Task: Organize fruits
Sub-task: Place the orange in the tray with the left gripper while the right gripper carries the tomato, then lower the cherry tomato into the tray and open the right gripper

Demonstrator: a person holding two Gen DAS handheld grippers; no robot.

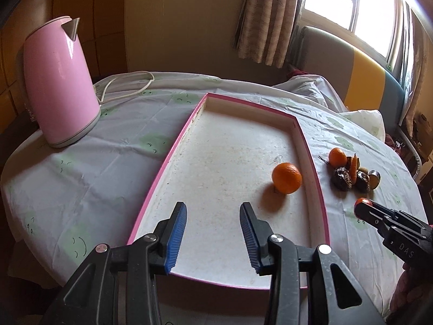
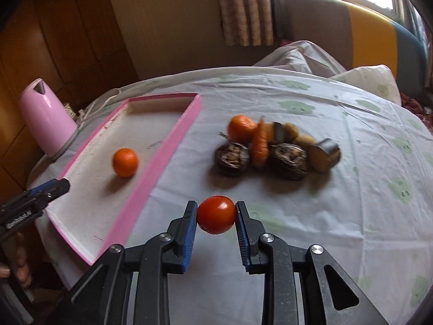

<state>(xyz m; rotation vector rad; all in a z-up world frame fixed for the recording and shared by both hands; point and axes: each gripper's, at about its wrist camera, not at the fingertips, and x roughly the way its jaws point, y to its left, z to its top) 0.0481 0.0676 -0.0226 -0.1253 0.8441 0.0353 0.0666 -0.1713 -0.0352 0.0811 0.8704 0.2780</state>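
A pink-rimmed white tray (image 1: 176,146) (image 2: 167,149) lies on the table with one orange (image 1: 286,177) (image 2: 125,162) in it. My left gripper (image 1: 213,211) is open and empty, over the tray's near end. My right gripper (image 2: 216,208) is shut on a red tomato (image 2: 216,214), held above the cloth right of the tray; it also shows in the left wrist view (image 1: 362,203). A pile of produce sits on the cloth: another orange (image 2: 240,128) (image 1: 337,157), a carrot (image 2: 260,146), two dark round fruits (image 2: 232,158) and brownish pieces (image 2: 323,153).
A pink kettle (image 1: 58,81) (image 2: 46,113) stands at the table's left with its white cord (image 1: 121,86) behind. The table carries a pale cloth with green prints (image 2: 351,189). A cushioned bench (image 1: 362,81) and a curtained window lie beyond.
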